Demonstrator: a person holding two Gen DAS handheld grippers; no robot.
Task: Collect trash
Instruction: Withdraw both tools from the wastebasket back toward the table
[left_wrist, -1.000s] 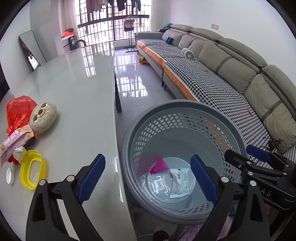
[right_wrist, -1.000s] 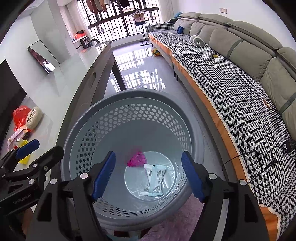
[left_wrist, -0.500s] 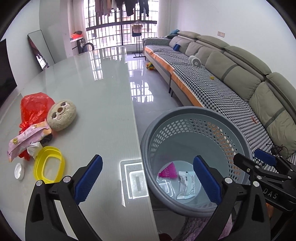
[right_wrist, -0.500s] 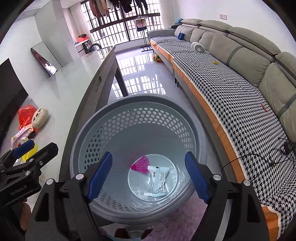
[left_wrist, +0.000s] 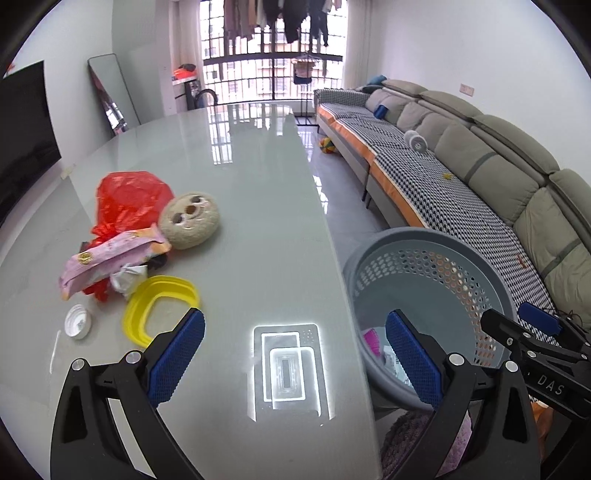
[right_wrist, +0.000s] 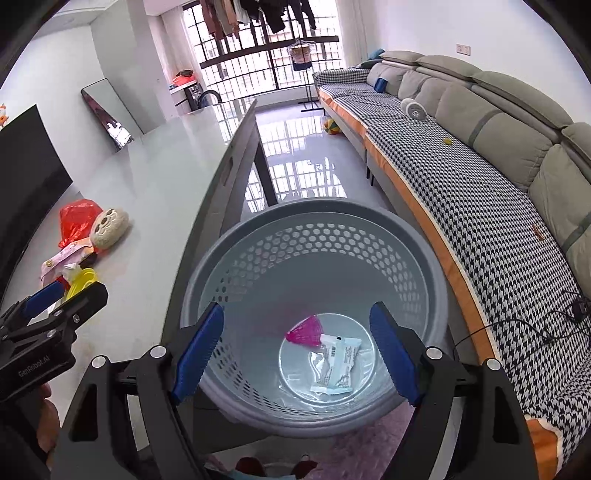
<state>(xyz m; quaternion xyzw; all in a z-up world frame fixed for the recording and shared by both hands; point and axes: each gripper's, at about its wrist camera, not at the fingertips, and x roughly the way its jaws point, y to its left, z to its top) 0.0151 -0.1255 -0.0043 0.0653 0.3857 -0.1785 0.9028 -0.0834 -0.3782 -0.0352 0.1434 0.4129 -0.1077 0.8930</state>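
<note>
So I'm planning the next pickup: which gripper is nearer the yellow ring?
Left. The left gripper hangs over the table just beside the yellow ring; the right gripper is over the basket.

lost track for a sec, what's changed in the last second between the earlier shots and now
The left gripper has swung from over the grey perforated plastic basket toward the glossy grey table, facing the yellow plastic ring. Nothing was grasped or released. The right gripper stays open over the basket; the pink net scrap and white wrapper lie unmoved.
</note>
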